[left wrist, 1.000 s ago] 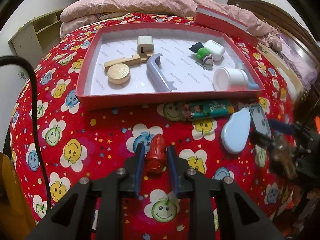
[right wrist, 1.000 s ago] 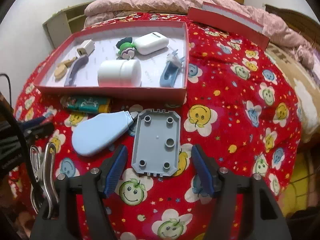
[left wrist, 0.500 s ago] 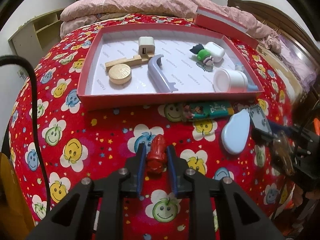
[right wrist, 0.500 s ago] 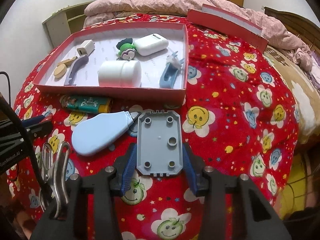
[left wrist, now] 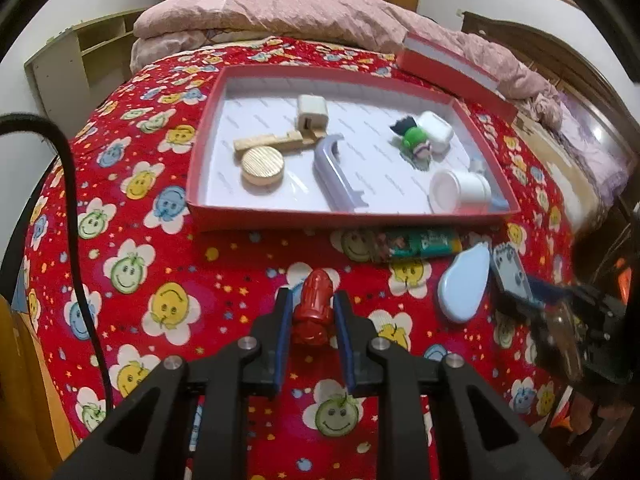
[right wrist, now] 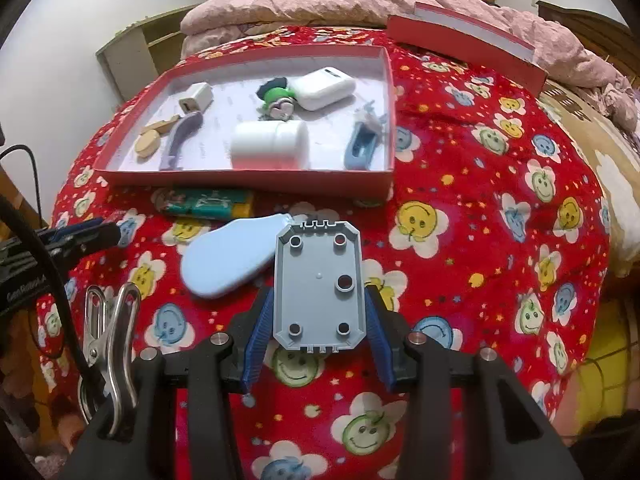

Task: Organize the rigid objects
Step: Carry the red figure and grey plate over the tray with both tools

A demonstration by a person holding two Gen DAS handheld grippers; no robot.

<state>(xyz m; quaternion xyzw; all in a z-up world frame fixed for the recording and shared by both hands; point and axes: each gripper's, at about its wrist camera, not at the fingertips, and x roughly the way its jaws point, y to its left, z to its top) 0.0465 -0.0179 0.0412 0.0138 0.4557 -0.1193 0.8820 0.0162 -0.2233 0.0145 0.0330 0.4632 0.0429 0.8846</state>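
Note:
My left gripper (left wrist: 311, 304) is shut on a small red plastic piece (left wrist: 315, 307), held just over the red flowered bedspread. My right gripper (right wrist: 320, 300) is shut on a grey rectangular plate (right wrist: 320, 288) with round holes, its blue pads pressing both long edges. A red tray (left wrist: 196, 184) with a white floor lies ahead, holding a white charger, wooden pieces, a grey handle (left wrist: 336, 176), a green figure, a white case and a white jar (right wrist: 270, 145). A pale blue teardrop-shaped object (right wrist: 228, 260) and a green printed pack (right wrist: 204, 204) lie on the bedspread before the tray.
The tray's red lid (right wrist: 460, 40) leans on the pink quilt behind. A metal clip (right wrist: 112, 344) hangs at the right gripper's left side. A black cable (left wrist: 72, 184) runs down the left of the left wrist view. The bed's edge drops off on the right.
The right gripper closed from wide open onto the grey plate and has lifted it slightly. The left gripper kept its hold on the red piece and barely moved.

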